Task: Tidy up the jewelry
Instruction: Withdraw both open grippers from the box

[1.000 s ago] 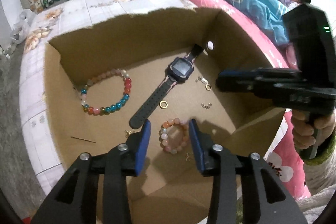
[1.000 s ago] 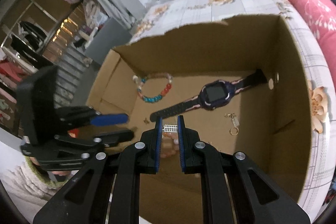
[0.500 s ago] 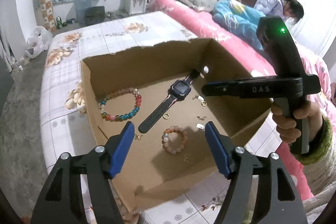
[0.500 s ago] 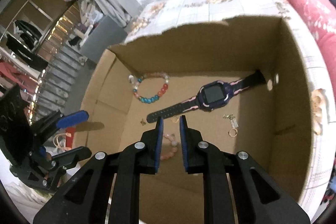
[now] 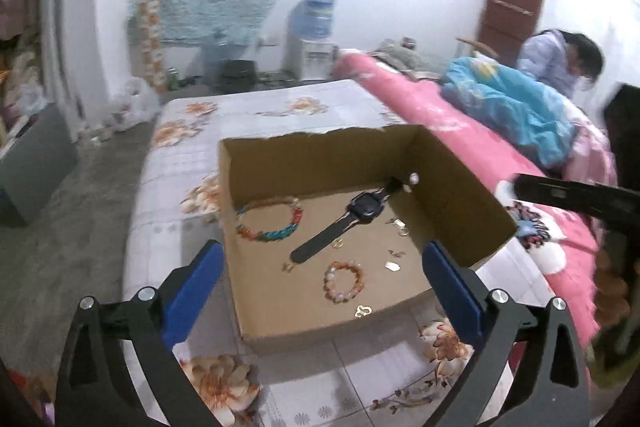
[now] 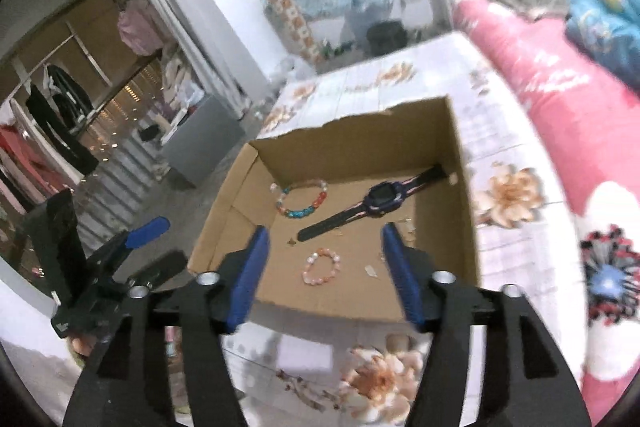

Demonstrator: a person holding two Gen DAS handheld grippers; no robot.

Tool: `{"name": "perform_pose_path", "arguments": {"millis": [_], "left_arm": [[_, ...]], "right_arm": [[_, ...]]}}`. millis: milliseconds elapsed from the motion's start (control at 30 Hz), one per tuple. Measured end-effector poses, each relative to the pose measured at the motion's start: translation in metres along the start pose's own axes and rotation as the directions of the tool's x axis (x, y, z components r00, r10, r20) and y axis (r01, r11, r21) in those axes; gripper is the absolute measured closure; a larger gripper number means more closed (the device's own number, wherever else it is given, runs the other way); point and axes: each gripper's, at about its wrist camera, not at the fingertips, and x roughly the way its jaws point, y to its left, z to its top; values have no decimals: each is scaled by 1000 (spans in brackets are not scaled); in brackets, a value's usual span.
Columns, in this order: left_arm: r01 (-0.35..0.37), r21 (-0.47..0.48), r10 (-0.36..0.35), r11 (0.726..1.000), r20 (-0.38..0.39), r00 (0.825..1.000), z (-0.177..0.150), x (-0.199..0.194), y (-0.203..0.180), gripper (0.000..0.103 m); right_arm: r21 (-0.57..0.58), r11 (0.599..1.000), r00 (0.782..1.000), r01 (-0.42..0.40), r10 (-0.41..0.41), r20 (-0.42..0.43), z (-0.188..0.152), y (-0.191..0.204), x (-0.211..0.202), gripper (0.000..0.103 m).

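We see the jewelry lying loose on the floor of an open cardboard box (image 5: 256, 211), which sits on a floral tiled cloth (image 5: 264, 111). At the far left of the box floor lies a multicoloured bead bracelet (image 5: 269, 219), a loop of red, teal and pale beads. A black smartwatch (image 5: 344, 223) stretches diagonally from the far right corner toward the middle, its strap flat. Nearer to us rests a smaller pink bead bracelet (image 5: 343, 281), well apart from the larger one. Small gold pieces (image 5: 394, 259) are scattered on the right half of the floor, and 1 gold clover-shaped charm (image 5: 363, 311) lies just beside the near wall; their exact kinds are too blurred to tell.

Our left gripper (image 5: 320, 291) hangs above the near edge of the box with its blue pads spread wide and nothing between them. Our right gripper (image 6: 324, 275) is likewise spread wide and empty, above the near wall of the box in its own view.

A pink quilt (image 5: 440, 115) runs along the right side, with a blue blanket (image 5: 508, 107) and a seated person (image 5: 560, 63) beyond. A water dispenser (image 5: 316, 31) stands against the far wall.

The box walls rise on all 4 sides, the far one torn along its top. Bare cloth lies open to the far side and to the left of the box.
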Motion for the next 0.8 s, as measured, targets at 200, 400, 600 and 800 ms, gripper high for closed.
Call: {"name": "perform_pose_path", "arguments": {"millis": [200, 400, 600, 800], "left_arm": [[-56, -25, 56, 998, -11, 998, -15, -3, -16, 5], [-115, -123, 105, 986, -82, 991, -24, 4, -14, 6], [-216, -136, 194, 967, -157, 968, -33, 23, -16, 6], [-239, -81, 221, 968, -190, 957, -40, 28, -26, 6]], "right_arm": [[-15, 990, 990, 138, -138, 15, -29, 5, -16, 8], [17, 967, 965, 253, -251, -77, -49, -8, 7, 8], [13, 935, 919, 353, -344, -191, -69, -13, 32, 8], [2, 940, 924, 340, -333, -188, -67, -8, 42, 8]]}}
